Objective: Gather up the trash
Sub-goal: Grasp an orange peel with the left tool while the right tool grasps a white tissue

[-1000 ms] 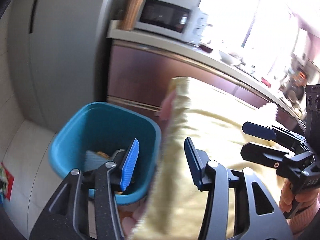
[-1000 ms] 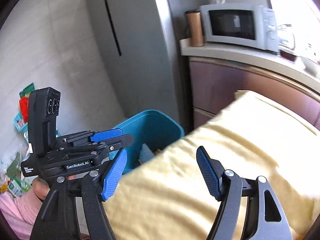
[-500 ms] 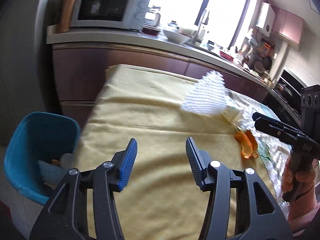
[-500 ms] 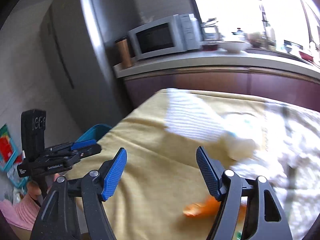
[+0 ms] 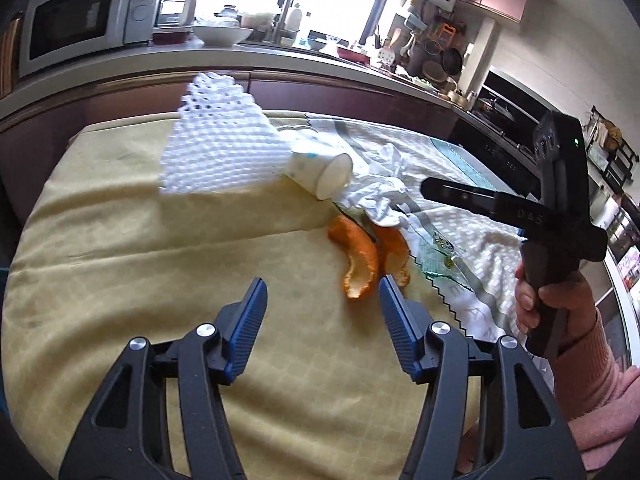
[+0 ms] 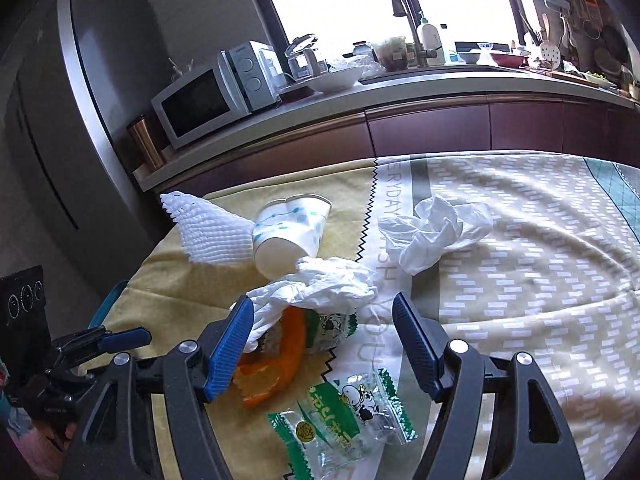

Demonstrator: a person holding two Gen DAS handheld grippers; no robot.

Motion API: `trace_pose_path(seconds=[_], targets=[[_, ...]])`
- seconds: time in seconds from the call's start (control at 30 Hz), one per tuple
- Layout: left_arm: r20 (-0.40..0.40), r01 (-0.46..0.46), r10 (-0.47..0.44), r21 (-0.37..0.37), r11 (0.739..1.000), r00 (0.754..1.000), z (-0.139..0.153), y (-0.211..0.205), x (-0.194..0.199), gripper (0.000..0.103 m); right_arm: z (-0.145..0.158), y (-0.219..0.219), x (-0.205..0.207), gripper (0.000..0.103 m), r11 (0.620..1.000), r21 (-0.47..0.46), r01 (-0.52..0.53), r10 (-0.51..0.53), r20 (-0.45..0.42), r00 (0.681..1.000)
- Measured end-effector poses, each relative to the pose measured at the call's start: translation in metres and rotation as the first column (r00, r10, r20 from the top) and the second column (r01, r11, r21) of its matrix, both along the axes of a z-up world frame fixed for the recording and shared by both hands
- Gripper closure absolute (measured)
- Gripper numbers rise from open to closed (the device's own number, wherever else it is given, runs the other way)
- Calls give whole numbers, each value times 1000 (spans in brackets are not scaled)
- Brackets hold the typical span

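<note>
While opening, left tool [image 5: 320, 312] empty above orange peel [image 5: 362, 258].

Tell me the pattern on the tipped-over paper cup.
White paper cup with teal dots and thin lines; clearest in the right wrist view.

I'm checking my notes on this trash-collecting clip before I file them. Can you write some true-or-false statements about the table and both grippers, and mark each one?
1. The white paper cup with blue dots lies on its side. True.
2. The curled orange peel sits inside the cup. False: it lies on the yellow tablecloth.
3. The left gripper holds the white foam net. False: its jaws are open and empty.
4. The right gripper is open over the crumpled white plastic. True.
</note>
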State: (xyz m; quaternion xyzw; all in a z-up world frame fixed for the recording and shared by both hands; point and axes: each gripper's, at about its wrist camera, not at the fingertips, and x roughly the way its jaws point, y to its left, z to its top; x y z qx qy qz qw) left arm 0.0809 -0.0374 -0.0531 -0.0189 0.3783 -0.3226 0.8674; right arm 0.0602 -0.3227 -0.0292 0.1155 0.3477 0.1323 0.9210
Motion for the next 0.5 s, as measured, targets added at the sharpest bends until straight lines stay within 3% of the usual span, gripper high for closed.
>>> trace_pose_path(seconds=[0.27,0.5], targets=[[-84,40,-35,63,997,996,-18,-39,10,50,-14,11,30,34,998,12,-68,68,-57,996],[-132,36,-31,38,999,991,-25,-43,18,76,-14,14,41,37,996,21,-88,89,-72,993]])
